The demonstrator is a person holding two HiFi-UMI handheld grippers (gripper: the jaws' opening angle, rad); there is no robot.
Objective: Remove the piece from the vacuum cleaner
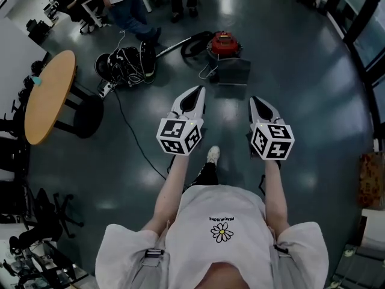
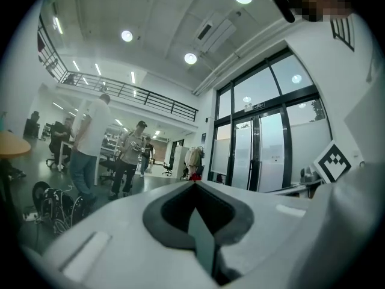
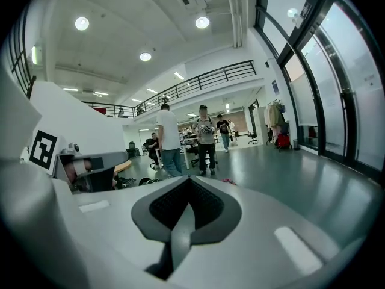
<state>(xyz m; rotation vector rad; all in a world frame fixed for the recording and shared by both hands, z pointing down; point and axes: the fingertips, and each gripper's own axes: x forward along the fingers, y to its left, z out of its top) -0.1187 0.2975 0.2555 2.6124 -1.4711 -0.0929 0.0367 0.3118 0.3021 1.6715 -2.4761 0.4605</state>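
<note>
A: Where is the vacuum cleaner (image 1: 224, 43)?

B: On the dark glossy floor (image 1: 313, 83), ahead of the person and well apart from both grippers. It is red, and a hose (image 1: 180, 44) curves away from it to the left. A grey boxy thing (image 1: 233, 71) sits just on its near side; whether they touch, I cannot tell.

A: And the 2 grippers?

B: They are held side by side at waist height, pointing toward the vacuum cleaner. The left gripper (image 1: 197, 93) has its jaws pressed together with nothing between them; its own view shows the 2 tips meeting (image 2: 194, 185). The right gripper (image 1: 255, 102) is the same, jaws closed tight and empty (image 3: 187, 179).

A: So nothing is touching the vacuum cleaner?

B: Nothing. Neither gripper is near it.

A: What else lies around?

B: A tangle of black cables (image 1: 123, 64) lies left of the hose, and a thin cord (image 1: 135, 140) runs from it across the floor toward the person's feet. A round wooden table (image 1: 49, 95) stands further left with a black stool (image 1: 89, 114) beside it. A bystander in jeans (image 1: 129, 11) stands beyond the tangle. The right gripper view shows 2 people (image 3: 206, 138) standing in the open hall.
</note>
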